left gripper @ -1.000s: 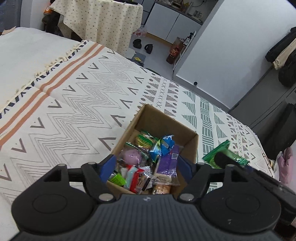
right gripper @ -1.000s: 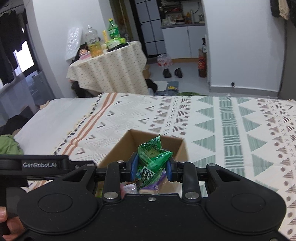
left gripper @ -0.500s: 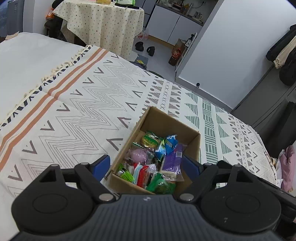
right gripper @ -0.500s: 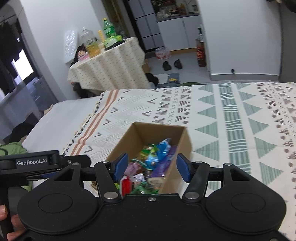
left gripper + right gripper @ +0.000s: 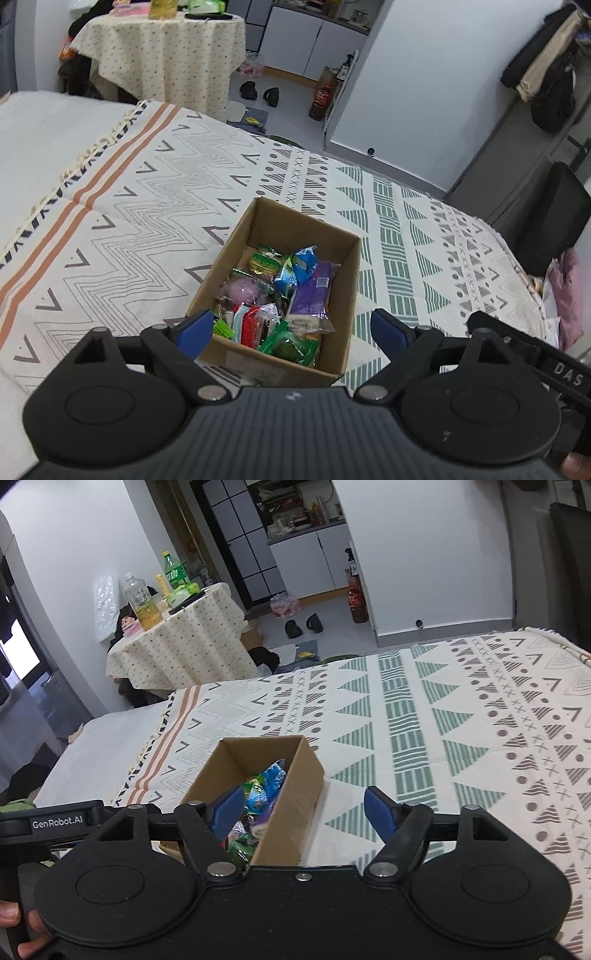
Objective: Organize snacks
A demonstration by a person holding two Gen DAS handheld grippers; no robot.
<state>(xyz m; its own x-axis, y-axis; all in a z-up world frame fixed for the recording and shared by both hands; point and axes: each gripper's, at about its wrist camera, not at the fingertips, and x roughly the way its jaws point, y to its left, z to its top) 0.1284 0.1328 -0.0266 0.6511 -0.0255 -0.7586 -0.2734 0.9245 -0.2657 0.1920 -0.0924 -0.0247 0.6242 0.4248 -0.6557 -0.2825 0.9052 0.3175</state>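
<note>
an open brown cardboard box [image 5: 295, 280] sits on a bed covered with a cream blanket patterned in grey zigzags and green triangles [image 5: 147, 206]. the box is packed with small wrapped snacks: a purple packet [image 5: 312, 295] along its right wall, a blue packet [image 5: 304, 258] toward the far end, a round pink sweet in clear wrap [image 5: 243, 290] on the left, a red and white packet [image 5: 251, 321] near the front, and a green packet [image 5: 291, 341] at the near edge.

your left tongs [image 5: 291, 330] hover just over the near end of the box, jaws released wide and holding nothing. your right tongs [image 5: 304, 810] are also spread and empty, straddling the box's right wall, with the bare blanket to their right. no loose snack shows on the blanket in either view, so the sorting looks close to done, or the next item lies out of frame.

if you go on tidying, keep both tongs spread until a packet sits squarely between the blue pads, and grip crinkly wrappers by a flat edge so they do not slip. take care not to nudge the light box wall with the right tongs.

both tools point forward and down toward the box from the near side. fingertips show at the lower left of the right view [image 5: 14, 923], wrapped around the other tool's handle.
</note>
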